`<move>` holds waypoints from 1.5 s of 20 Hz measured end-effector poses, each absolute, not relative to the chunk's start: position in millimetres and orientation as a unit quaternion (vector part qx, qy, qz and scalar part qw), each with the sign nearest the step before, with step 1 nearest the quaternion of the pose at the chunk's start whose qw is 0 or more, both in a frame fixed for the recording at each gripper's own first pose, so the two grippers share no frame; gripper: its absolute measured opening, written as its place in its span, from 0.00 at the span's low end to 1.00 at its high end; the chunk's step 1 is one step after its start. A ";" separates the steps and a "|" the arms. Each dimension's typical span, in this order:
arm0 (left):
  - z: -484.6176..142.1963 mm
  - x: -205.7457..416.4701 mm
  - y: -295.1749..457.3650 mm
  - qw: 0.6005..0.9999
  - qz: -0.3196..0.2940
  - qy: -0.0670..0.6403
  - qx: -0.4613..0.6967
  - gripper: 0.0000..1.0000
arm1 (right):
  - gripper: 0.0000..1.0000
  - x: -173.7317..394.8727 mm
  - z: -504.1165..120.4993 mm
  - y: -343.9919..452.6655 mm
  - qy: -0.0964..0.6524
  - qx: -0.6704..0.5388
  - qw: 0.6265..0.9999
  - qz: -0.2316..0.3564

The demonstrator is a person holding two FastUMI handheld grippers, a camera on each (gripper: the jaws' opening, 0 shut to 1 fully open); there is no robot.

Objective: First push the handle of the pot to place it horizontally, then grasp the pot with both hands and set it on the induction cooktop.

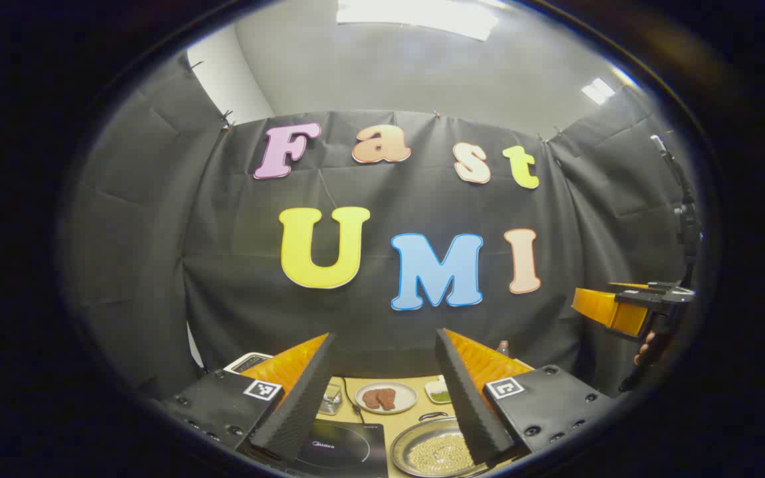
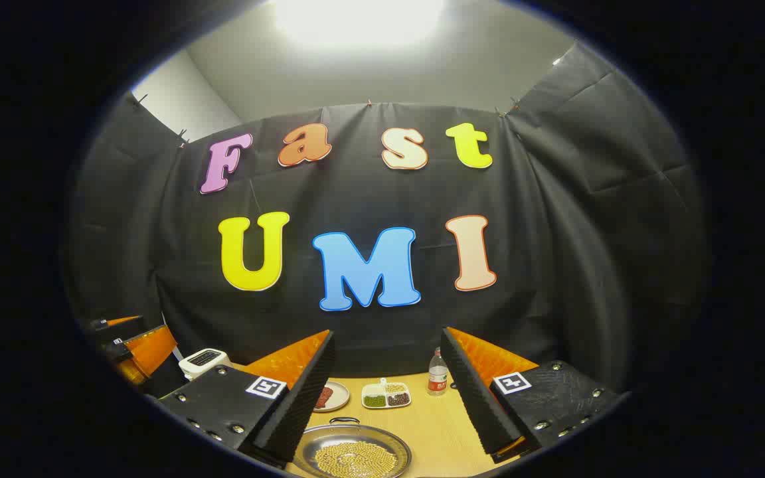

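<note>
one pot, shallow and metal with pale beans in it, sits on the wooden table at the near edge, its thin handle on the far rim. in the left gripper view the pot lies just right of the black induction cooktop, apart from it as far as i can tell. behind stand a plate of brown pieces, a divided dish and a bottle. the left gripper and right gripper both hang spread above the table, grasping nothing.
</note>
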State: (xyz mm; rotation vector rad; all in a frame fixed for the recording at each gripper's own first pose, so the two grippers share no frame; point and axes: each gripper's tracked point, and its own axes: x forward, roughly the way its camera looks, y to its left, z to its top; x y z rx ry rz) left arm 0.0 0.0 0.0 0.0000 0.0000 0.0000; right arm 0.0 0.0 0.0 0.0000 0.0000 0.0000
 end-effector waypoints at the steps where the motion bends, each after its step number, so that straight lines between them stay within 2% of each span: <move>1: 1.7 1.3 -0.6 1.000 -0.001 -0.001 -0.002 0.96 | 1.00 0.4 -0.6 -0.8 -0.001 0.001 1.000 -0.001; 17: 3.6 1.3 -11.0 1.000 -0.015 0.000 -0.005 0.97 | 0.98 -6.3 -8.8 -8.4 0.011 0.001 1.000 -0.011; 25: -3.6 1.2 -4.0 1.000 -0.006 0.006 -0.001 0.97 | 0.98 -5.9 -42.0 -2.3 0.064 0.011 0.998 -0.001; 30: -4.7 1.2 6.9 1.000 0.004 0.005 0.003 0.96 | 0.96 -6.0 -83.9 9.3 0.124 0.003 0.992 0.016</move>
